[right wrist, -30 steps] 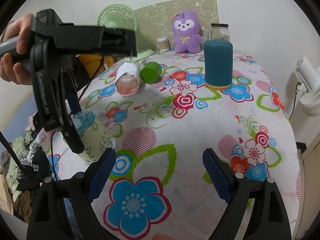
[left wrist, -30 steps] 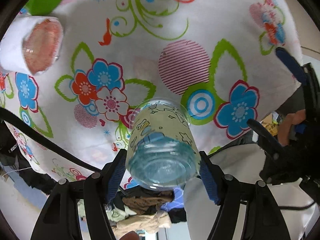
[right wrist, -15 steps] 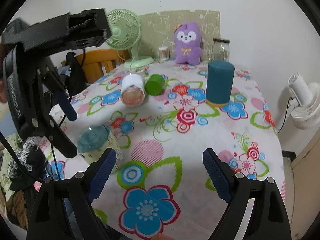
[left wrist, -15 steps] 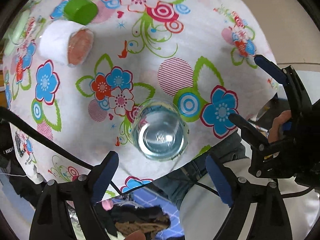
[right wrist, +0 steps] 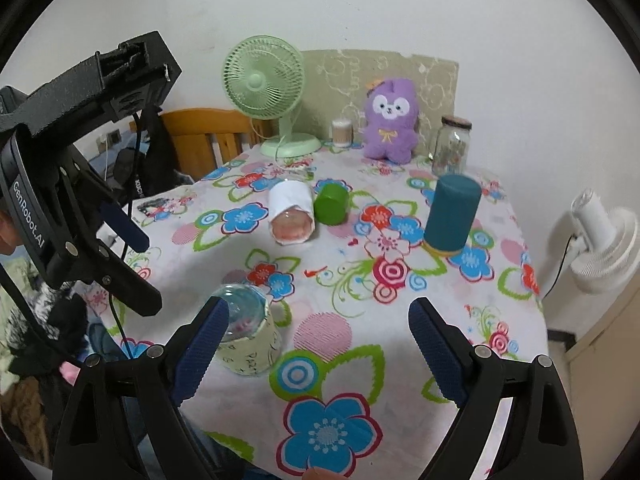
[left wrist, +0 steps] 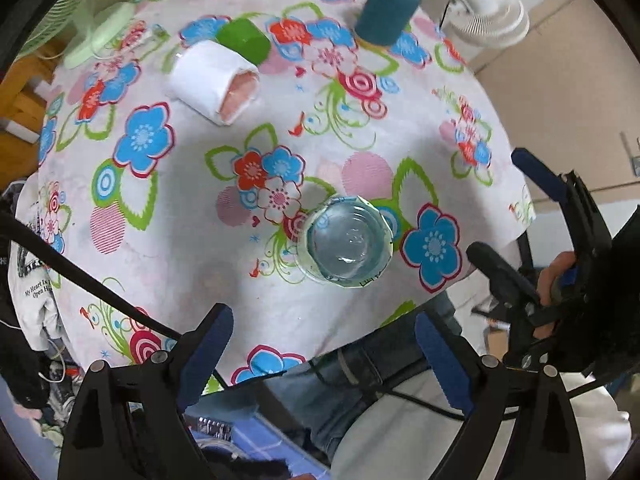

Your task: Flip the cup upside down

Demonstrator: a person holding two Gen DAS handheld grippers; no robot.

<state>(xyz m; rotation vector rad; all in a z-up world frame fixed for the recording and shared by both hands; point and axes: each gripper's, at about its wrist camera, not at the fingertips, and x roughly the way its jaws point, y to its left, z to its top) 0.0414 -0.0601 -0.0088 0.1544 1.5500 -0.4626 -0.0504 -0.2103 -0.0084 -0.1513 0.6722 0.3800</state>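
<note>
A clear glass cup with a pale printed sleeve (left wrist: 347,242) stands upside down on the flowered tablecloth, its base facing up; it also shows in the right wrist view (right wrist: 248,332). My left gripper (left wrist: 320,354) is open and empty, high above the cup and looking down on it. My right gripper (right wrist: 316,344) is open and empty, near the table's front edge, with the cup just beyond its left finger (right wrist: 200,350). The left gripper's body (right wrist: 80,200) hangs at the left in the right wrist view.
A white cup (right wrist: 291,216) and a green cup (right wrist: 331,203) lie on their sides mid-table. A teal cylinder (right wrist: 451,214) stands to the right. A green fan (right wrist: 272,92), purple plush (right wrist: 390,118) and glass jar (right wrist: 451,146) line the back. A white fan (right wrist: 600,248) stands beside the table.
My left gripper let go of the cup, opened, and rose well above it. The cup now stands base-up on the cloth. The right gripper pulled back a little.
</note>
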